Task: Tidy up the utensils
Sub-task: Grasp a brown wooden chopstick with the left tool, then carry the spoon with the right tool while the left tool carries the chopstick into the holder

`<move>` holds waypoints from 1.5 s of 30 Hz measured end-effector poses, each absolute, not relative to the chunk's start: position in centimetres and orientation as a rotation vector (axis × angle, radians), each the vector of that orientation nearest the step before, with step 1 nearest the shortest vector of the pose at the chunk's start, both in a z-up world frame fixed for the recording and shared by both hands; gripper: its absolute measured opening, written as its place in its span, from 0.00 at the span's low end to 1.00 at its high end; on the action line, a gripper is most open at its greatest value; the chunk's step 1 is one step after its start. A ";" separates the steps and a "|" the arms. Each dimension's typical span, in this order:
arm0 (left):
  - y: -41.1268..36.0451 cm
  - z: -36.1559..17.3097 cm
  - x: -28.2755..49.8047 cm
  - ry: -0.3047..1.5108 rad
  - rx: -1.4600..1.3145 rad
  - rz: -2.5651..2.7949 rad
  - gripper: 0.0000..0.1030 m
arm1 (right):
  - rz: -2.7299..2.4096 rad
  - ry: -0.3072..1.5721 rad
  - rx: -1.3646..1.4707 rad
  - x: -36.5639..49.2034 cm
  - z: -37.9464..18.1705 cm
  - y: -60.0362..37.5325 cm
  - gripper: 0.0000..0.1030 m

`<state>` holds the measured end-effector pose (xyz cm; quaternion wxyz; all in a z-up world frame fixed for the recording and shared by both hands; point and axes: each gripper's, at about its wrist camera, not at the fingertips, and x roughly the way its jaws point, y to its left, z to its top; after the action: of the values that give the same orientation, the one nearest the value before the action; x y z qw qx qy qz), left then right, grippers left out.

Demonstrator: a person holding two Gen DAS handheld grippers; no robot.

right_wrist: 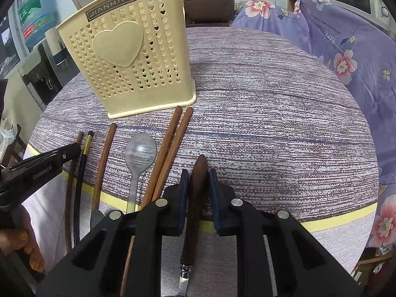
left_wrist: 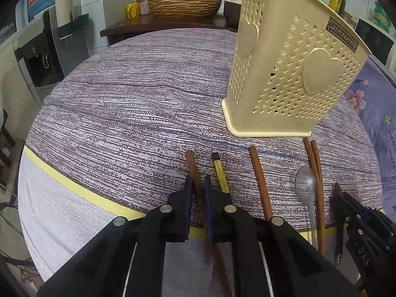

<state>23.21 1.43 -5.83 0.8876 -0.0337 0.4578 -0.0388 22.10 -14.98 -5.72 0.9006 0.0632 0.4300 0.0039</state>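
1. The left claw is closed on a brown chopstick, the leftmost piece in the row, with both pads pressing its shaft near the worktop's near edge.
2. The right claw is closed on the dark wooden handle of a knife, whose blade points back toward the person.
3. The holder, a cream perforated basket with hearts, stands upright at the far side, just beyond the row.
4. Between the two held pieces lie a black-and-gold chopstick, a single brown stick, a spoon and a pair of chopsticks whose far tips lie just beside the holder's base.
5. Judged from this, the lift comes next. Each piece should rise straight off the cloth before swinging, so that neighbours are not dragged.
6. The chopstick is gripped toward its far end, so its long tail may sag; tipping the claw upright early would help it drop in cleanly.
7. The knife is best lowered blade-down, slowly.
8. One hand should enter the holder at a time, to avoid a clash.
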 end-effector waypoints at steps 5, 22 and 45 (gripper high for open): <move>1.4 -5.9 23.5 0.947 -0.078 -0.076 0.09 | 0.013 0.885 0.153 22.2 -5.6 -15.2 0.17; 3.4 0.1 20.4 0.769 -0.190 -0.179 0.08 | 0.149 0.629 0.200 18.8 -0.2 -17.2 0.16; 5.9 8.2 18.2 0.527 -0.223 -0.199 0.08 | 0.224 0.496 0.210 17.7 6.6 -19.5 0.16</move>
<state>18.19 5.85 8.17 0.9545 -0.1099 0.2595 -0.0978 17.70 -19.47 6.55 0.9577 0.1033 0.2446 0.1106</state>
